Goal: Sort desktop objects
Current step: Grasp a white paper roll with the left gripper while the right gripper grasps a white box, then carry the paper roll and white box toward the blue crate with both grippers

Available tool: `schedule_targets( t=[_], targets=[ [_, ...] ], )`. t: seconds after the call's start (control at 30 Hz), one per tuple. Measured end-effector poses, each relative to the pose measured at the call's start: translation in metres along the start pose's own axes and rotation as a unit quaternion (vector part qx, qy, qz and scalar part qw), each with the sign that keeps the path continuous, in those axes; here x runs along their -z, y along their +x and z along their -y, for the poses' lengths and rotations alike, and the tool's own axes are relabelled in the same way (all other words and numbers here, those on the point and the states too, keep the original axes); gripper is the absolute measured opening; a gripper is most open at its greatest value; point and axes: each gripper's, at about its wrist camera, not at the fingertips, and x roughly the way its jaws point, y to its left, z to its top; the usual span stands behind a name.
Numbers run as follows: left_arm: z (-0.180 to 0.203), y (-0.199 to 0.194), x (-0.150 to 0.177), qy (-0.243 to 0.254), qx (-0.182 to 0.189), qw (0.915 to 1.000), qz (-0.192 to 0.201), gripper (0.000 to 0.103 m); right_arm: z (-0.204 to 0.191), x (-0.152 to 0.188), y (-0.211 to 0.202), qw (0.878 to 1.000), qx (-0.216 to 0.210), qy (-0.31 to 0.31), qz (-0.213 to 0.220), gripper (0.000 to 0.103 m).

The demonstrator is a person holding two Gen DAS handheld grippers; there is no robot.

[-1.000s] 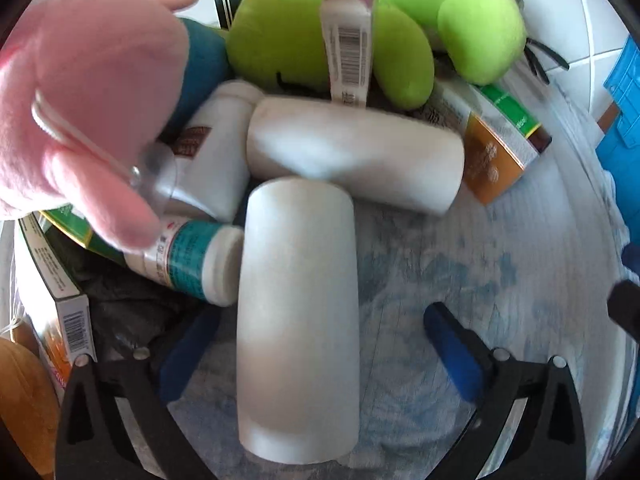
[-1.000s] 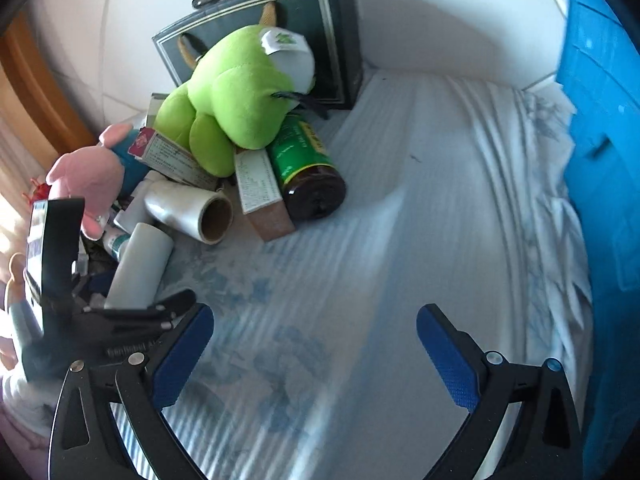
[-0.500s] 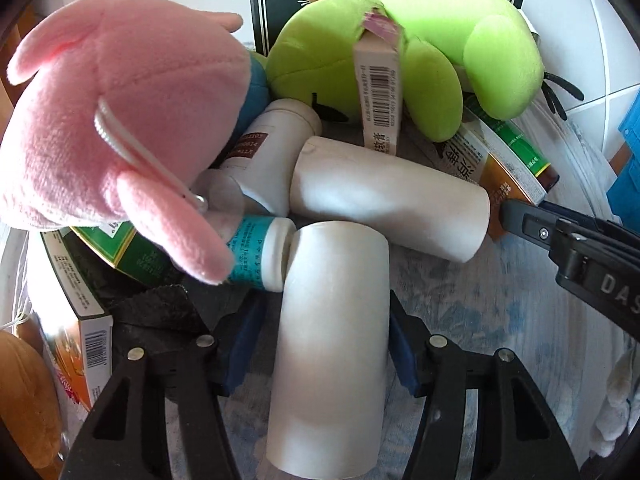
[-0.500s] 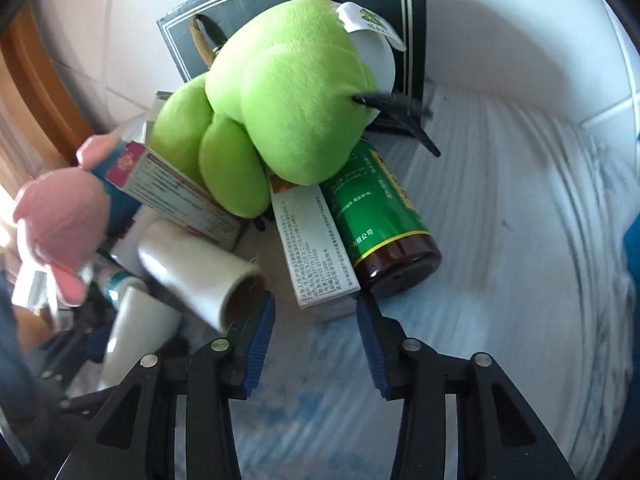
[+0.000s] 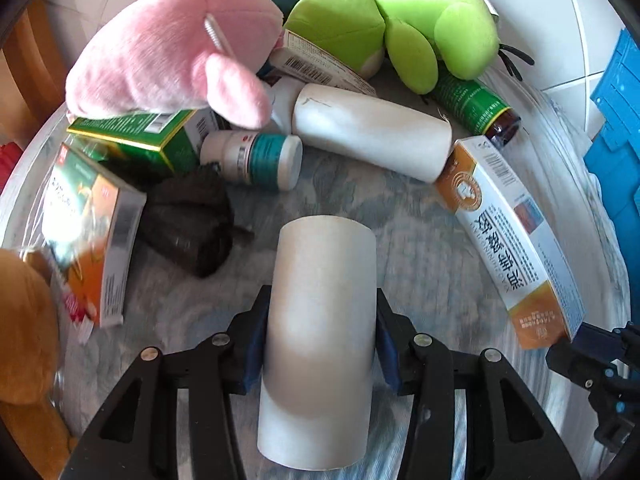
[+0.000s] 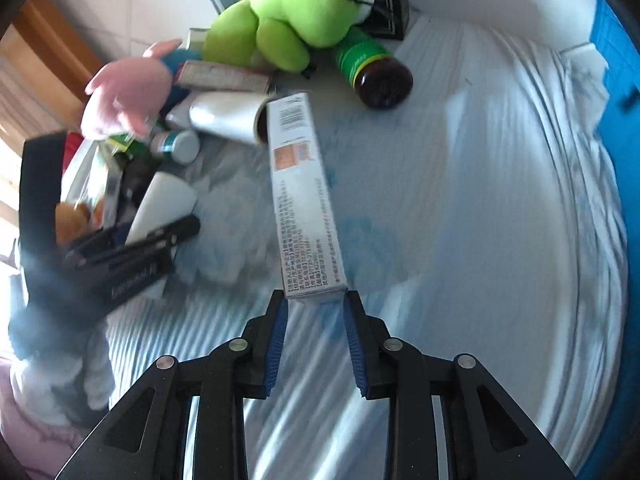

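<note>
The left gripper clamps a white roll just in front of the second white roll. The right gripper grips a long carton by its near end. Only the right wrist view shows the brown bottle's dark base beyond that roll.

White roll, centre frame: matt, paper-like, faintly mottled. Pink toy and green toy, top: fuzzy plush cloth. Long box: printed card, slight sheen. Brown bottle: glossy, glass or plastic unclear. Tablecloth: ribbed, wrinkled fabric. Gripper pads: blue, ridged.
</note>
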Motion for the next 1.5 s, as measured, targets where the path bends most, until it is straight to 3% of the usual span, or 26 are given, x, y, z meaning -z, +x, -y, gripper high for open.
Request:
schedule_targets(
  t=[0.13,0.2,0.3,0.33,0.37,0.4,0.47,0.67,0.83,0.9,1.0,1.07,1.1,1.13,1.2,1.33,1.5],
  targets=[
    [0.008,-0.009,0.021,-0.001,0.005,1.0000,-0.005,0.046,0.003,0.000,-0.005,1.000,0.022,-0.001,0.020,0.036],
    [0.013,-0.015,0.030,0.001,0.008,1.0000,-0.005,0.046,0.006,-0.006,-0.003,0.999,0.033,-0.014,0.032,0.052],
    [0.001,-0.015,0.025,0.002,0.007,1.0000,0.001,0.045,-0.001,-0.022,0.002,0.997,0.043,-0.034,0.048,0.056],
    [-0.007,-0.014,0.017,0.002,0.009,1.0000,0.003,0.045,-0.005,-0.027,0.009,0.997,0.046,-0.039,0.049,0.055],
    [-0.017,-0.015,0.008,0.002,0.012,0.9999,0.006,0.045,-0.010,-0.034,0.017,0.997,0.053,-0.043,0.044,0.037],
    [-0.018,-0.020,0.006,0.004,0.013,0.9998,0.012,0.045,-0.014,-0.036,0.021,0.997,0.054,-0.046,0.040,0.029],
    [-0.019,-0.030,-0.003,0.014,0.013,0.9995,0.027,0.045,-0.020,-0.037,0.017,0.997,0.054,-0.043,0.044,0.029],
    [-0.011,-0.084,-0.027,0.037,0.021,0.9951,0.090,0.044,-0.038,-0.023,-0.050,0.992,0.047,-0.045,0.108,0.029],
    [0.011,-0.153,-0.050,0.068,0.040,0.9839,0.160,0.038,-0.052,0.002,-0.127,0.981,0.065,-0.049,0.176,0.029],
    [0.018,-0.178,-0.043,0.082,0.044,0.9803,0.174,0.032,-0.055,0.013,-0.154,0.975,0.080,-0.045,0.201,0.029],
    [0.020,-0.195,-0.043,0.079,0.051,0.9786,0.183,0.032,-0.057,0.030,-0.186,0.970,0.088,-0.039,0.223,0.029],
    [0.017,-0.201,-0.038,0.070,0.052,0.9806,0.175,0.035,-0.052,0.042,-0.197,0.969,0.093,-0.032,0.226,0.029],
    [0.009,-0.199,-0.034,0.062,0.045,0.9828,0.168,0.048,-0.048,0.047,-0.198,0.970,0.094,-0.027,0.221,0.029],
    [0.004,-0.200,-0.032,0.055,0.037,0.9849,0.160,0.067,-0.044,0.053,-0.196,0.972,0.092,-0.020,0.215,0.029],
    [-0.008,-0.184,-0.023,0.046,0.024,0.9891,0.138,0.077,-0.035,0.063,-0.186,0.976,0.092,-0.005,0.195,0.029],
    [-0.015,-0.142,-0.022,0.034,0.033,0.9958,0.079,0.077,-0.014,0.084,-0.161,0.984,0.090,0.020,0.152,0.029],
    [0.011,-0.075,-0.041,0.039,0.055,0.9973,0.030,0.077,0.009,0.095,-0.129,0.986,0.109,0.046,0.116,0.029]
  ],
)
